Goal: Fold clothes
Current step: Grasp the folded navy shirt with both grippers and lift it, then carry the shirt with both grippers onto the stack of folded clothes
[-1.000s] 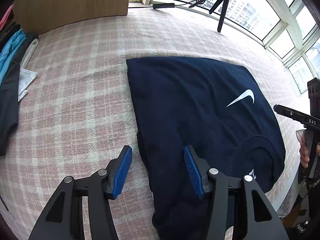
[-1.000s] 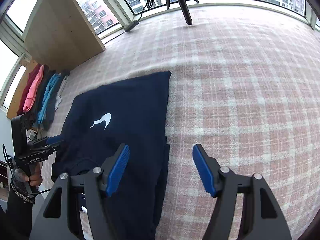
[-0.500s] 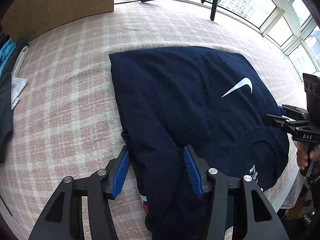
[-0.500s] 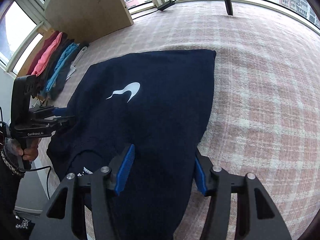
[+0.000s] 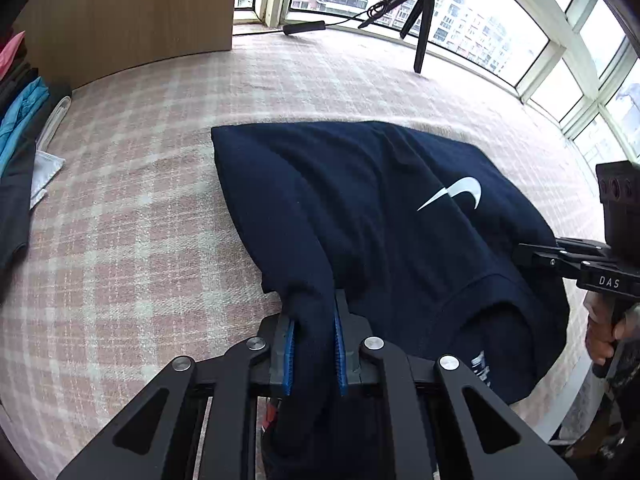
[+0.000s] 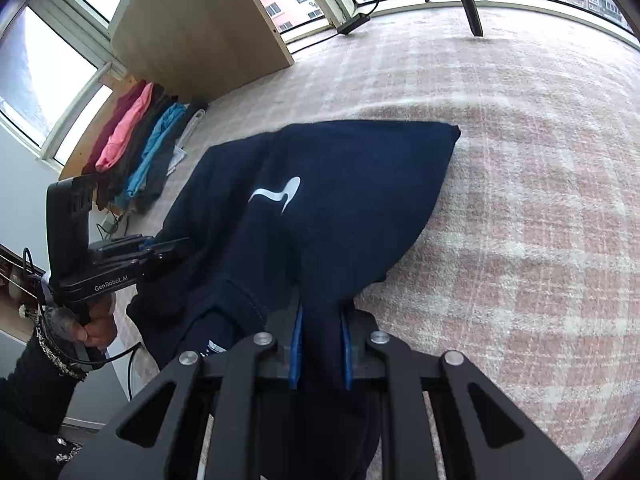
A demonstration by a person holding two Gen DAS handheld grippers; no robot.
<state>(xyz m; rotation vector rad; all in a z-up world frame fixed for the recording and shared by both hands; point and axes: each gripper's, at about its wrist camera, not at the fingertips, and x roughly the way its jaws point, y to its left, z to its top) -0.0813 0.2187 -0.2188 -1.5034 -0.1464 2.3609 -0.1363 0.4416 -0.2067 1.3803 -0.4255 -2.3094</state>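
Observation:
A navy T-shirt with a white swoosh logo lies on the pink plaid cover, its collar end toward me. My left gripper is shut on a bunched fold at the shirt's near left shoulder, lifting it off the cover. In the right wrist view the same navy T-shirt is pinched at its near right shoulder by my right gripper, also shut. Each view shows the other gripper at the side: the right gripper and the left gripper, each held in a hand.
A pile of folded clothes in pink, blue and dark colours lies at the cover's left edge, beside a wooden panel. A black tripod and a cable stand near the windows at the far edge. Bare plaid cover stretches right.
Both grippers moved onto the shirt's near shoulders and went from open to shut on the fabric. The near edge of the shirt is now raised and bunched.

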